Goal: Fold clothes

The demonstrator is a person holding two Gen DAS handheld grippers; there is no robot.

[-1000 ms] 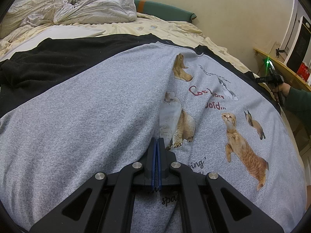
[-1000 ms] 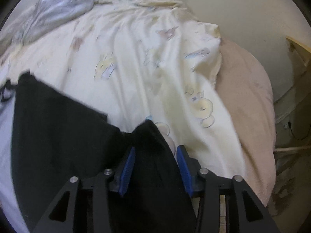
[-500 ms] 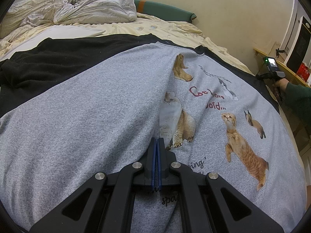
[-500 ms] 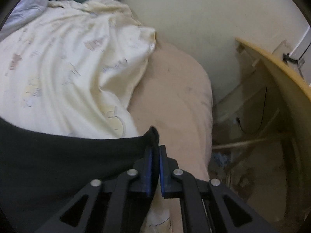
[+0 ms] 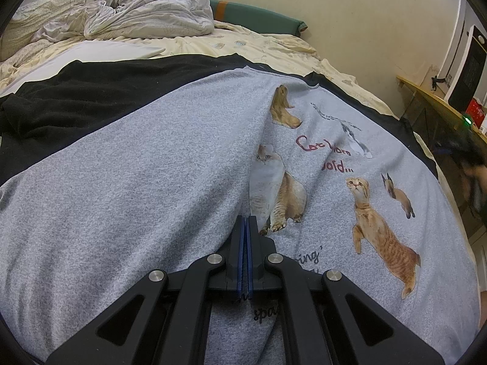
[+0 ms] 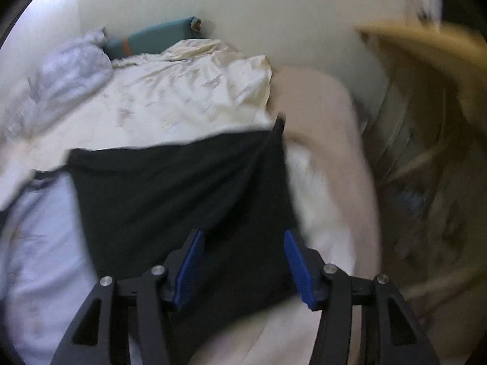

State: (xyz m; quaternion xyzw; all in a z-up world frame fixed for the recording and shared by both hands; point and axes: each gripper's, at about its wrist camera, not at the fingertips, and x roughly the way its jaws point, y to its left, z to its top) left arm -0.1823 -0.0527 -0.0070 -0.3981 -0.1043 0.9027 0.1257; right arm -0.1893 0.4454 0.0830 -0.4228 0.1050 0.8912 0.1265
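Blurred throughout. Right gripper (image 6: 243, 261) with blue-padded jaws opening, nothing pinched between them, above a flat black cloth sleeve (image 6: 182, 188). Pale grey shirt fabric (image 6: 39, 243) at left, touching the sleeve. Behind, rumpled cream bedsheet (image 6: 182, 100) and teal bolster cushion (image 6: 152, 38) against the wall.

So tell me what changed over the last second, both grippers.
The right gripper pinched the black sleeve half a second ago, drew it out toward the bed's edge, and has let go: its fingers are opening, apart over the cloth. The left gripper stays shut on a fold of the grey cat shirt, unmoved.
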